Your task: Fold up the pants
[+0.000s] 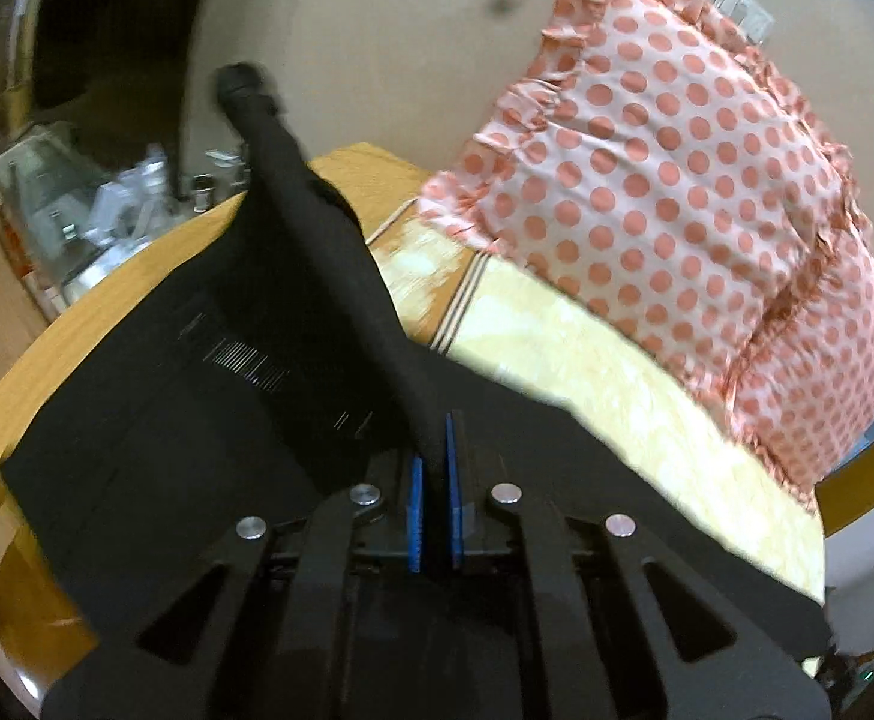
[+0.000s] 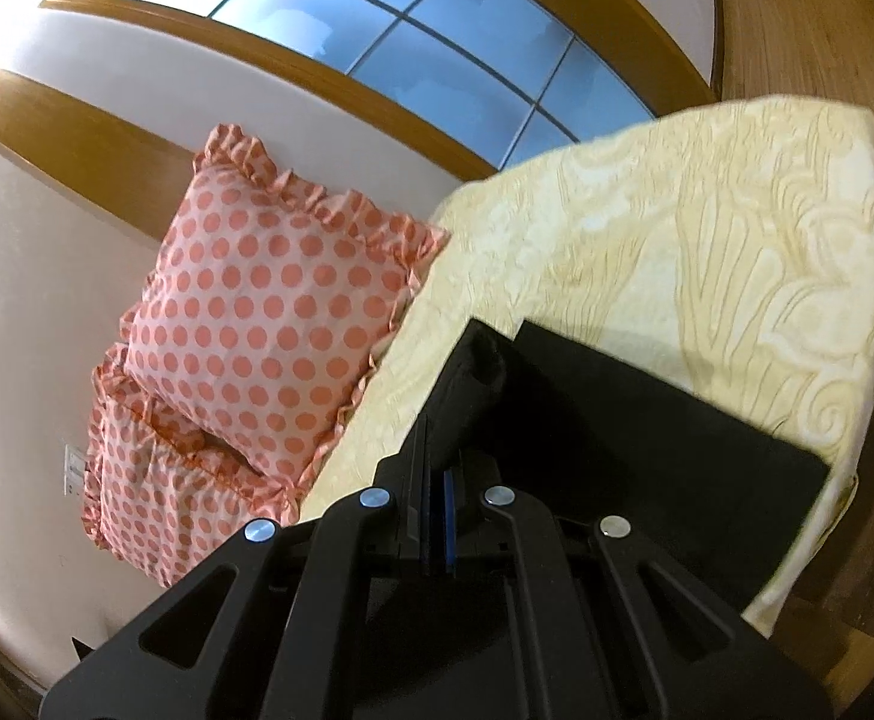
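Note:
The black pants (image 1: 197,420) lie spread over the cream bedspread (image 1: 586,372). My left gripper (image 1: 435,450) is shut on a raised fold of the pants that runs up and away from its blue pads (image 1: 415,516). In the right wrist view the pants (image 2: 646,432) lie flat on the bedspread (image 2: 706,228). My right gripper (image 2: 434,480) is shut on a bunched edge of the pants at their near left corner.
Two pink pillows with orange dots (image 1: 676,192) lean on the wall at the bed's head; they also show in the right wrist view (image 2: 269,312). A wooden bed frame (image 1: 107,300) edges the mattress. Clutter (image 1: 89,222) sits on the floor beyond. A window (image 2: 413,36) is above.

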`<control>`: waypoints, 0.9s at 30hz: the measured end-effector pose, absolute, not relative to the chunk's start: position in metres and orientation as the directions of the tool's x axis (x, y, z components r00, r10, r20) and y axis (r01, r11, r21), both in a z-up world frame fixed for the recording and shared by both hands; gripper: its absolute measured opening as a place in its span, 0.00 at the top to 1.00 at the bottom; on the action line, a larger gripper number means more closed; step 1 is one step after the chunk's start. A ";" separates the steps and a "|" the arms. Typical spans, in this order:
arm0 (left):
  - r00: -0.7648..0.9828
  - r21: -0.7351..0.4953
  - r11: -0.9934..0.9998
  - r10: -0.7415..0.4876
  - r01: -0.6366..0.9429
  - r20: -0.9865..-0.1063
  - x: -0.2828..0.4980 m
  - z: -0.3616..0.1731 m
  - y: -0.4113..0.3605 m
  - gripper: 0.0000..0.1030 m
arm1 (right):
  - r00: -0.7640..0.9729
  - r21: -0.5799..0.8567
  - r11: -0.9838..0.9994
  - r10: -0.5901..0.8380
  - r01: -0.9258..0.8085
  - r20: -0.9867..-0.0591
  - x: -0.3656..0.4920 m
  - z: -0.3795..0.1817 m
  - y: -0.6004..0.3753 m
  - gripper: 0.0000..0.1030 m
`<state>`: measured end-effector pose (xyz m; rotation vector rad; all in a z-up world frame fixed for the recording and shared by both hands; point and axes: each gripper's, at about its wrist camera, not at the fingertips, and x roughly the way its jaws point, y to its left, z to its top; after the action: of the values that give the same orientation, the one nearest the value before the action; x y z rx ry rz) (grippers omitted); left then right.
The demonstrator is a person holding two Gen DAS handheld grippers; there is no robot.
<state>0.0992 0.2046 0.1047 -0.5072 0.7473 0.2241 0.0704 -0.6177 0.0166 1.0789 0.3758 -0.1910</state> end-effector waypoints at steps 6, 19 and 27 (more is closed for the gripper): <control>0.670 -0.421 0.769 0.013 -0.482 -0.742 0.022 0.033 0.207 0.93 | 0.900 0.825 0.414 0.032 0.385 -0.436 0.057 -0.001 -0.626 0.97; 0.698 -0.421 0.775 0.036 -0.471 -0.715 0.020 0.031 0.200 0.88 | 0.905 0.819 0.450 0.049 0.357 -0.422 0.058 0.022 -0.629 0.97; 0.725 -0.422 0.799 0.025 -0.428 -0.688 0.006 0.048 0.197 0.95 | 0.892 0.824 0.416 0.060 0.385 -0.447 0.036 0.009 -0.631 0.97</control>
<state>0.0063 0.1970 0.0481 -0.6037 0.7247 0.2671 0.0362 -0.6312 0.0093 1.1328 0.4469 -0.2129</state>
